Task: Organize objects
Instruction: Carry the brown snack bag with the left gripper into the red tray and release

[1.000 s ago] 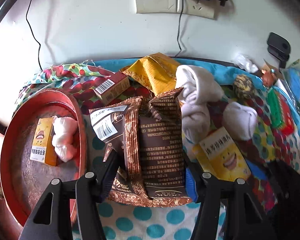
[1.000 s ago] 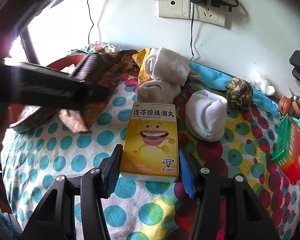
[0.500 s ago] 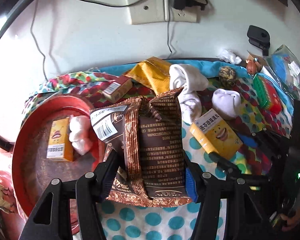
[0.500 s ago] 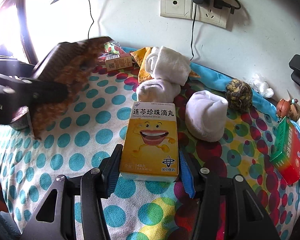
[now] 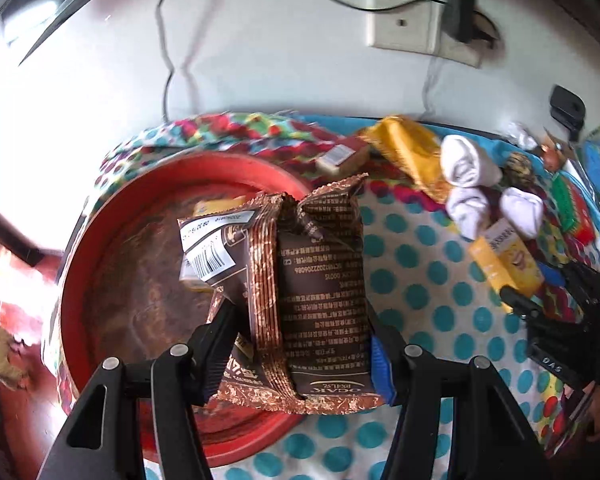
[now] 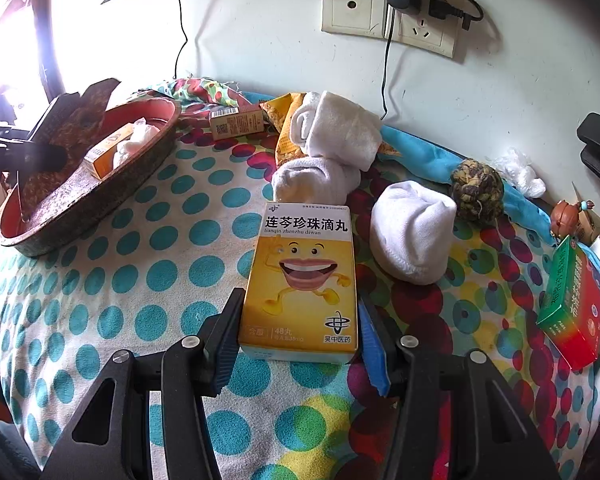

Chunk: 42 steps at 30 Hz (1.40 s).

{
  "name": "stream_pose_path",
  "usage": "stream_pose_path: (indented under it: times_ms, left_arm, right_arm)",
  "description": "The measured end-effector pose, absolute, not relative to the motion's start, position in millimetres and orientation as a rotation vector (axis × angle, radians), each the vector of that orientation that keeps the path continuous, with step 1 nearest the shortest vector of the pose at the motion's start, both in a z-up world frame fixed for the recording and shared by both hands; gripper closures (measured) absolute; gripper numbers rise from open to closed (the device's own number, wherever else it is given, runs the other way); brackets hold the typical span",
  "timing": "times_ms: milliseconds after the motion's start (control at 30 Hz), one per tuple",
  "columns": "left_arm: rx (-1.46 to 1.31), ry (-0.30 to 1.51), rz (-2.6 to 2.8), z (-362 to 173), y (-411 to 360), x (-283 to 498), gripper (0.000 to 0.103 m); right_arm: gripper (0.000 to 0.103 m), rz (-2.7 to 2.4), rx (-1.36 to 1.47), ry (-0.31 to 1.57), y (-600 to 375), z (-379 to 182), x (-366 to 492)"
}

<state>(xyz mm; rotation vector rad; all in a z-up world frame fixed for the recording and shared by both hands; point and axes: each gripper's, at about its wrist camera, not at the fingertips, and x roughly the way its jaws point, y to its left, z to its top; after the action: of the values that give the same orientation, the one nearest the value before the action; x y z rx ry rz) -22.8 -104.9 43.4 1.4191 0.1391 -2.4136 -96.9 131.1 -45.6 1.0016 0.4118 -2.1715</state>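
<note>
My left gripper (image 5: 298,344) is shut on a brown snack packet (image 5: 300,288), held in the air above the right part of the red round tray (image 5: 112,248). In the tray lie a small yellow box (image 6: 108,152) and a white wad (image 6: 138,140), mostly hidden behind the packet in the left wrist view. My right gripper (image 6: 298,336) is shut on a yellow medicine box (image 6: 304,276) that rests on the dotted cloth (image 6: 140,272). From the right wrist view the left gripper (image 6: 24,156) and the packet (image 6: 80,120) appear at the far left over the tray (image 6: 100,188).
White rolled socks (image 6: 336,132) (image 6: 412,232), a yellow packet (image 6: 286,128), a small brown box (image 6: 236,124), a woven ball (image 6: 476,188) and a red-green box (image 6: 572,308) lie on the cloth. A wall with sockets (image 6: 388,16) and cables stands behind.
My left gripper has carried the brown packet leftward, from over the cloth to over the red tray. The right gripper and its yellow box have stayed still.
</note>
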Motion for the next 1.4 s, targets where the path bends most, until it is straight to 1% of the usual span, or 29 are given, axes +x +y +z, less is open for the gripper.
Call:
stream_pose_path:
  times_ms: [267,667,1133,1400]
  left_arm:
    - [1.410,0.233,-2.297,31.8,-154.5,-5.0,0.043]
    - [1.436,0.257,-2.184,1.6,-198.7,0.5,0.043]
    - [1.411,0.254,-2.140,-4.2,-235.4,-23.4,0.043]
    - [1.411,0.258,-2.117,-11.9,-242.9,-25.7,0.043]
  right_arm:
    - [0.054,-2.170,1.013,0.425,125.2,-46.2,-95.8]
    - [0.054,-2.171,1.013,0.428,128.3,-46.4,-99.0]
    - [0.054,-2.177,1.013,0.433,126.2,-47.5,-100.4]
    - [0.054,-2.177,1.013,0.434,126.1,-47.7,-100.0]
